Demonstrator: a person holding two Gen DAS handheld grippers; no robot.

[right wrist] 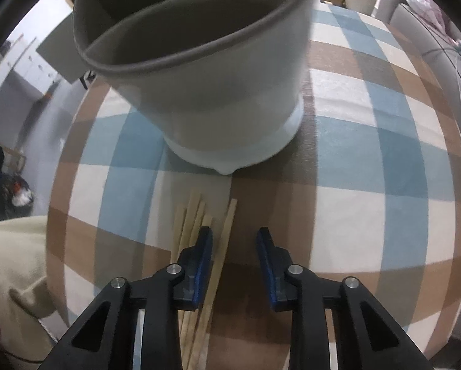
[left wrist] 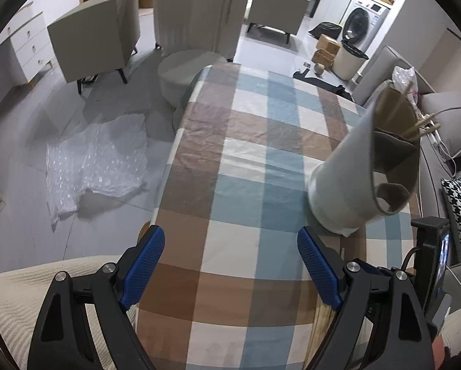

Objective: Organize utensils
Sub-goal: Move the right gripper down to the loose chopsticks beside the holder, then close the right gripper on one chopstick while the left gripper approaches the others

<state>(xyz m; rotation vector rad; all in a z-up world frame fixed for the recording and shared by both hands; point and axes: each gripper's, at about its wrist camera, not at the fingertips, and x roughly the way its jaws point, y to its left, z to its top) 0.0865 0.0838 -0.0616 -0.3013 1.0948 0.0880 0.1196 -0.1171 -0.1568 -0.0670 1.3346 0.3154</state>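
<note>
Right tool (right wrist: 234, 248): one, blue pads partly apart, clamping nothing.
Chopsticks (right wrist: 196, 234): about five loose on the surface (right wrist: 353, 185), one between the pads.
Left tool (left wrist: 230, 265): one, wide apart, empty.
Holder (right wrist: 218, 92): one, farther back, upright.

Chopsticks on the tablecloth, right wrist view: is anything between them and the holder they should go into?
Nothing visible blocks the way. The loose chopsticks lie on the checked tablecloth just in front of the white utensil holder, with bare cloth between. The right gripper is right over them, one stick between its pads, not yet pinched.
</note>
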